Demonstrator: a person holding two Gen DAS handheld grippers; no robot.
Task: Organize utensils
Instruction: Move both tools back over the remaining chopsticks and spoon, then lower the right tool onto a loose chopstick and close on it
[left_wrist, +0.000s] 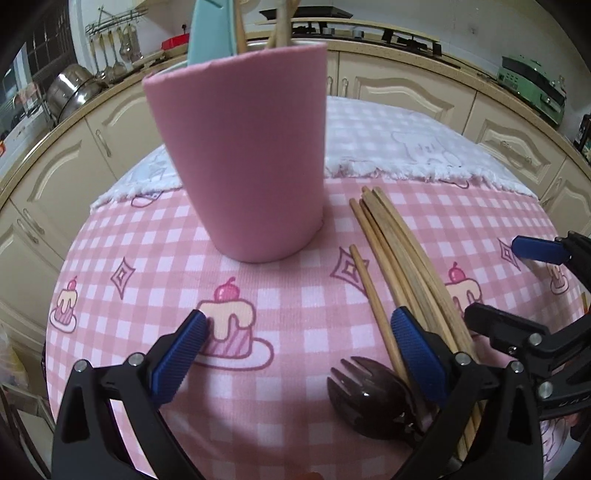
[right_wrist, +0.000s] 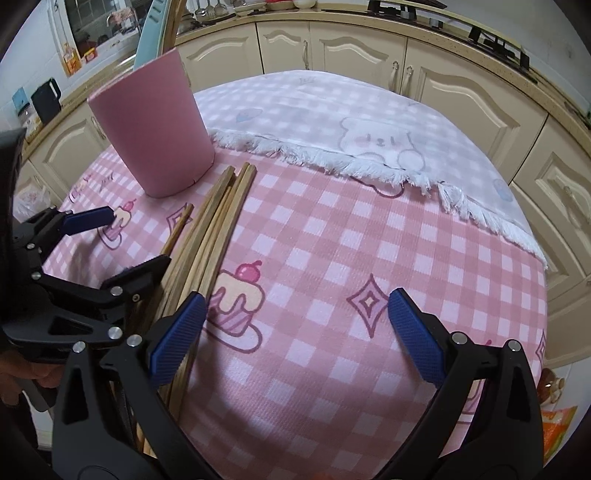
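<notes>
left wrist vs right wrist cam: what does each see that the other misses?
Only the left wrist view shows the dark fork lying near the chopsticks' close ends, and the green appliance on the counter.

Only the right wrist view shows the bear print on the white fringed cloth and the black kettle on the counter.

Both show the pink cup with utensils standing in it, the loose chopsticks on the checked tablecloth, and both grippers open: left gripper, right gripper.
</notes>
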